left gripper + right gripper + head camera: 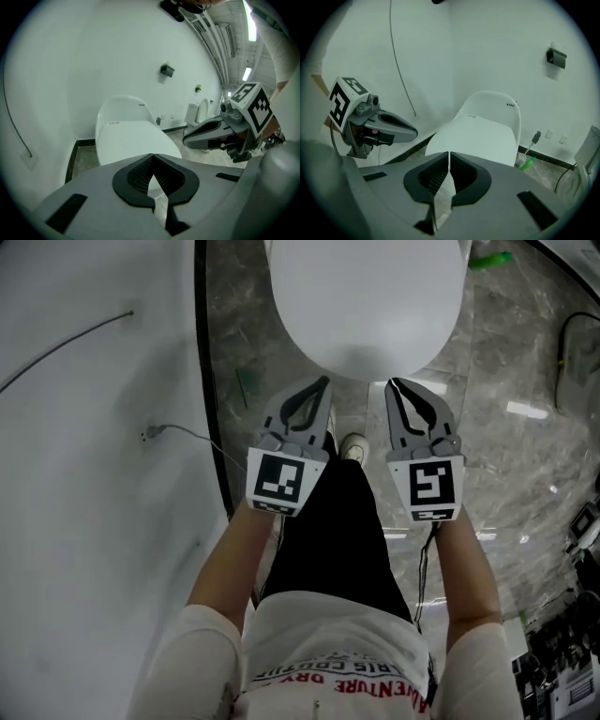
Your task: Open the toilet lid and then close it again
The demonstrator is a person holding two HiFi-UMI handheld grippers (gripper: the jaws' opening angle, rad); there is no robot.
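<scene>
The white toilet stands ahead of me with its lid (366, 296) down flat over the bowl. Both grippers hang side by side just short of the lid's front edge and touch nothing. My left gripper (324, 382) is shut and empty, its tips a little below the rim. My right gripper (393, 383) is shut and empty too, level with the left one. In the left gripper view the lid (133, 136) lies beyond my own jaws (152, 157), with the right gripper (186, 137) off to the right. The right gripper view shows the lid (480, 133) and the left gripper (414, 133).
A white wall with a thin cable (66, 341) and a black baseboard (208, 381) runs along the left. Grey marble floor (525, 456) surrounds the toilet. A green object (490, 259) lies beside its base. The person's shoe (353, 446) stands below the bowl. Equipment (572, 652) crowds the right.
</scene>
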